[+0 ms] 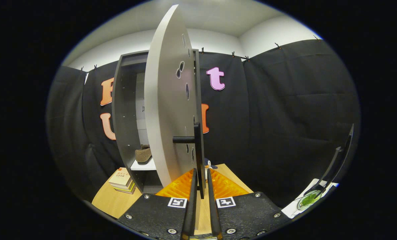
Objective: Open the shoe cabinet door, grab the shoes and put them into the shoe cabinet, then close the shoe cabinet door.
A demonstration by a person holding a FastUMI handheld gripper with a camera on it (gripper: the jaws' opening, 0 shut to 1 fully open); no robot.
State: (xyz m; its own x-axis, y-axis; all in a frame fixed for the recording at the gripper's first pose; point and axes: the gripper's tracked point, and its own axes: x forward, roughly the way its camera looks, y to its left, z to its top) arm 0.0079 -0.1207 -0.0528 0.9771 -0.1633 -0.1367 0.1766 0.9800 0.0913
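The grey shoe cabinet (123, 110) stands on the wooden table with its door (163, 110) swung far open, edge-on toward me. A brown shoe (143, 154) rests on a white shelf (145, 165) inside. The door's black bar handle (197, 153) hangs down just ahead, its lower end between my fingers (192, 186). My gripper (201, 181) is nearly closed around that handle, both fingers close against it.
A stack of books (122, 180) lies on the table left of the cabinet. A small penguin figure (207, 165) peeks out behind the handle. At the right stand a dark lamp-like arm (335, 163) and a glass dish with something green (307, 200) on white paper.
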